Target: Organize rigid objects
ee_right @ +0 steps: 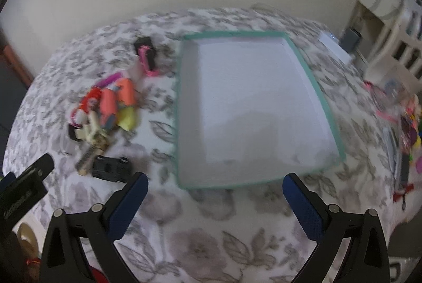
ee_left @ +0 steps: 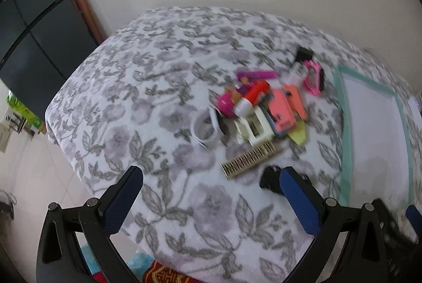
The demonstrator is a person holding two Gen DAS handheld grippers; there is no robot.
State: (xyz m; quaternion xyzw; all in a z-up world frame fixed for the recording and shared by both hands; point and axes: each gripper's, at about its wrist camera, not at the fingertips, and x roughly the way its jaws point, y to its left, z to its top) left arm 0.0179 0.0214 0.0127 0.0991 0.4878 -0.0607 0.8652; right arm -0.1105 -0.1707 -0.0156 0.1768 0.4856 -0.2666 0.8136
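A heap of small rigid objects (ee_left: pixel 261 108) lies mid-table on the floral cloth: pink ball, red-and-white piece, coral pieces, cream frame, white ring (ee_left: pixel 205 130), tan comb-like strip (ee_left: pixel 249 159), pink-and-black item (ee_left: pixel 313 77). A black toy car (ee_left: pixel 270 177) rests just beyond my left gripper's right finger. The left gripper (ee_left: pixel 211 177) is open and holds nothing. In the right wrist view the same heap (ee_right: pixel 105 106) and the car (ee_right: pixel 110 166) lie left of a shallow white tray with a teal rim (ee_right: pixel 327 108). The right gripper (ee_right: pixel 215 184) is open at the tray's near edge.
The floral-covered table (ee_left: pixel 158 71) stands against a pale wall. A dark cabinet (ee_left: pixel 34 27) is at the left. In the right wrist view, colourful clutter (ee_right: pixel 406 124) lines the table's right side, with white furniture (ee_right: pixel 390 27) beyond. The left gripper's body (ee_right: pixel 23 190) shows at lower left.
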